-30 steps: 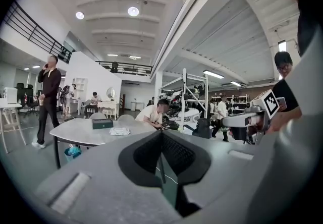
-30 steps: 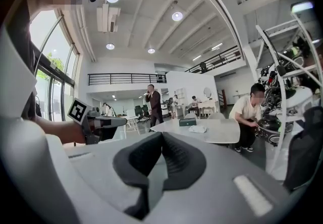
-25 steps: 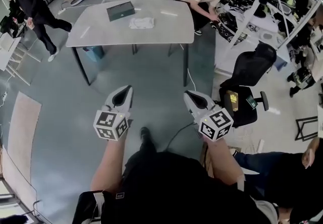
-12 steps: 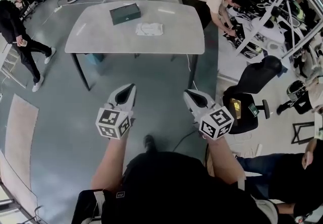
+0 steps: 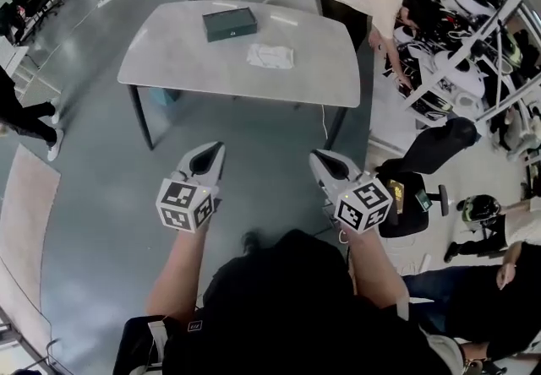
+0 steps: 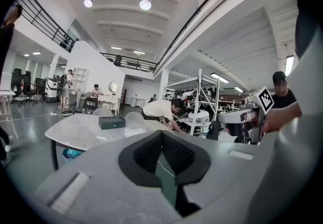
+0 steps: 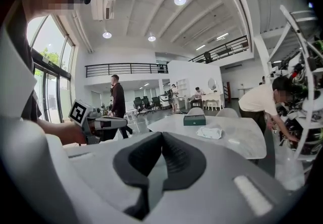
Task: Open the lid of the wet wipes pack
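— Where is your head camera looking?
— From above you, steeply down past your arms onto your left hand-held gripper (image 5: 211, 151) and right hand-held gripper (image 5: 321, 160), with the surface (image 5: 194, 48) well ahead.
— And your two gripper views?
— Each sits close behind its own jaws, facing nearly level across the room. All three share that surface and the green box (image 5: 229, 24) on it; each gripper view also shows your other hand-held gripper.
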Demonstrator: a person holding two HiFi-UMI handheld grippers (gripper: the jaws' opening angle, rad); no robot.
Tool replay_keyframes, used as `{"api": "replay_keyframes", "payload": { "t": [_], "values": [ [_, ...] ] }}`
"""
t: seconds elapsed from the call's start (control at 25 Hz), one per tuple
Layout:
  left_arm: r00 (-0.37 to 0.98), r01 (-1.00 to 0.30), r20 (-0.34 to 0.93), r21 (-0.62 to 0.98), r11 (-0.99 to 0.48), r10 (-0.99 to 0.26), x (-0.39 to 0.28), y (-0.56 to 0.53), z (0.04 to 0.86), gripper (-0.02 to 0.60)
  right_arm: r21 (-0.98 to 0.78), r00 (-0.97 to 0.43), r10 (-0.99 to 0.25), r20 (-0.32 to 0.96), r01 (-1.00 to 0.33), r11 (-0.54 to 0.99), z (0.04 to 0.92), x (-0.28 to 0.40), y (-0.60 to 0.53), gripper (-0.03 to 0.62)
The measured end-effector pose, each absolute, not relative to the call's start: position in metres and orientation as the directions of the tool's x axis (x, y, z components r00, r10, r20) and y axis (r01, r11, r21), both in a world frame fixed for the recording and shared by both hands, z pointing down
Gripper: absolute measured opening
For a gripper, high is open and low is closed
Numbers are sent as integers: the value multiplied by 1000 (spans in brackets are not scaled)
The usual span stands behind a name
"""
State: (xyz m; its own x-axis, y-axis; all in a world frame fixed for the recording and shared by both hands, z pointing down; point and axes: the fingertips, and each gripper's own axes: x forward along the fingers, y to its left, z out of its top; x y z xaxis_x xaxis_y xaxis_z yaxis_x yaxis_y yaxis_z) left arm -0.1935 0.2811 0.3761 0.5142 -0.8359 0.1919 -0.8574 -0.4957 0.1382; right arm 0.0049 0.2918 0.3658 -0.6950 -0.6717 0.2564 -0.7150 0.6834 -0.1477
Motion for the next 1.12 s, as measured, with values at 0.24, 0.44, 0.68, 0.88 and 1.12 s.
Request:
{"api": "replay_keyframes", "payload": {
  "t": [0.24,0.44,0.68,0.88,1.12],
  "values": [
    [498,-867,191,134,-480,-846,-215,260,378,10,-157,-716,-648,260,-693,703,369,-18,260,2],
    [481,-877,209,135,-462,-852,-222,233,382,9,-169,-732,-636,245,-678,716,369,-28,219,2],
    [467,-884,251,128,-449,-848,-220,181,398,9,-212,-744,-623,241,-667,714,385,-28,156,2],
    [468,-883,303,122,-453,-830,-197,110,415,10,-234,-757,-601,258,-652,721,405,-13,86,2],
    [461,-884,344,102,-455,-818,-155,6,419,11,-275,-773,-570,279,-633,724,424,21,-10,2]
  ]
}}
